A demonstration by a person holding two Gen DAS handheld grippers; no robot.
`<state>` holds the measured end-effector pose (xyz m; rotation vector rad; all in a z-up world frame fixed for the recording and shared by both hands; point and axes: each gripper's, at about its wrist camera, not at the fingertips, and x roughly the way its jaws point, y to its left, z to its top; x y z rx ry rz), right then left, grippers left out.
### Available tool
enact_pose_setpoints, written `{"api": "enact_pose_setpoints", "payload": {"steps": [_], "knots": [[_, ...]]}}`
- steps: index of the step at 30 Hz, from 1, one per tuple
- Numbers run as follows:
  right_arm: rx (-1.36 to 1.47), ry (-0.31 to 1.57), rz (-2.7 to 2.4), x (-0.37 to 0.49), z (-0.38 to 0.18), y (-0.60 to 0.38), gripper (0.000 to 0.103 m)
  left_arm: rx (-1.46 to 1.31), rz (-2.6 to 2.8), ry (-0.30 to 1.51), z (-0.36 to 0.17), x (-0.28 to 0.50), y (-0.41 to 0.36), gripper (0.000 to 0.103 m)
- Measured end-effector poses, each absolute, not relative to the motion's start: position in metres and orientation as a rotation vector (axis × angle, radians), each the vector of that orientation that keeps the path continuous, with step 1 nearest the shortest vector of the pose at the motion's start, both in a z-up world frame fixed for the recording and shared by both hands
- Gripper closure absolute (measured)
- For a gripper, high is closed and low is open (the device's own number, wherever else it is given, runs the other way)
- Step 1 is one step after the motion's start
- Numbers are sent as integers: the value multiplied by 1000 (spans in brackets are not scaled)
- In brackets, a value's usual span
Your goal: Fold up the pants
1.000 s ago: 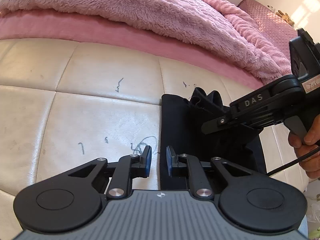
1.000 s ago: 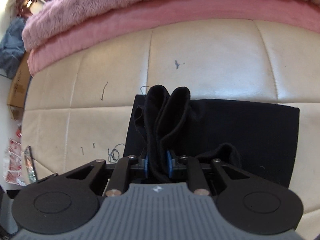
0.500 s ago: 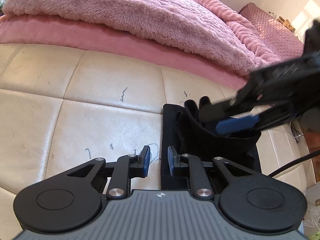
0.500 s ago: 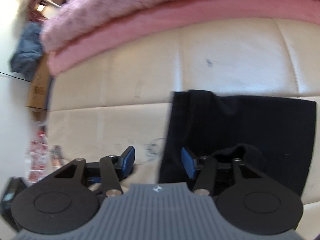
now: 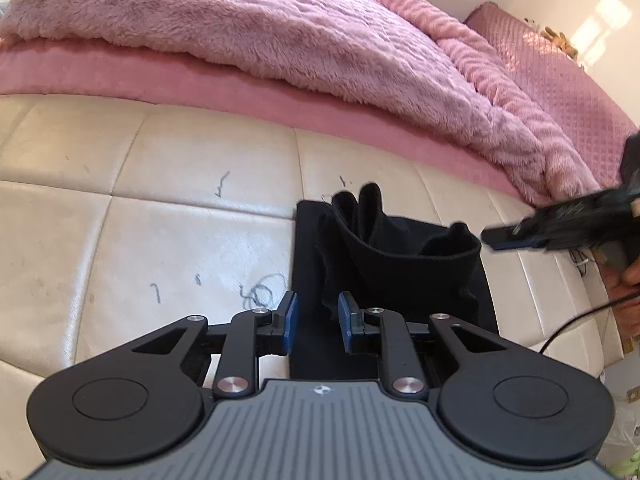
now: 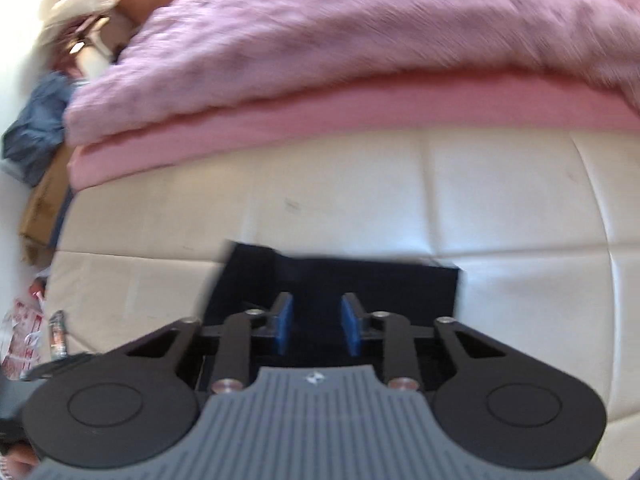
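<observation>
The black pants (image 5: 400, 272) lie folded into a rectangle on the cream leather cushion (image 5: 160, 160), with a bunched ridge of cloth standing up at the far left corner. My left gripper (image 5: 317, 320) hovers over the pants' near left edge. Its jaws are opening, and the cloth shows below the gap, untouched by the pads. My right gripper (image 5: 498, 239) is blurred at the right edge, off the pants and clear of them. In its own blurred view my right gripper (image 6: 316, 322) is closing with nothing between its blue pads, above the pants (image 6: 380, 280).
A fluffy pink blanket (image 5: 280, 40) and a pink sheet (image 5: 200, 80) rise behind the cushion. Pen scribbles (image 5: 260, 292) mark the leather left of the pants. A hand (image 5: 628, 280) and a cable sit at the right. A cardboard box (image 6: 40, 208) and blue cloth (image 6: 32, 140) lie far left.
My right gripper let go of the bunched ridge, opened wide, pulled back to the right and narrowed again. The ridge stays standing. My left gripper rose a little and its gap widened.
</observation>
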<state>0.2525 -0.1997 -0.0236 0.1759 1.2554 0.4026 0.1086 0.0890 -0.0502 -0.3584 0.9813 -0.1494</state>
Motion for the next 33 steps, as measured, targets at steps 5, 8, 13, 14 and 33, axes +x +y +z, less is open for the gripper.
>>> {"api": "enact_pose_setpoints", "payload": {"steps": [5,8,13,14,33], "knots": [[274,1311,392,246,-74,-213,97,-340,-147,989,-45,102,83,79],[293,1326,449,232,-85,-202,100,-334,-134,987,-42,99,86,79],[319,1333,627,199,-77,-183,101,-371,-115,981,-39,98,95,79],[305,1344,659,190,-78,-176,101,-376,-111,982,-39,98,96,79],[-20,1139,493,112,-69,-217,97,-178,-127,1077,-82,96,45,68]]}}
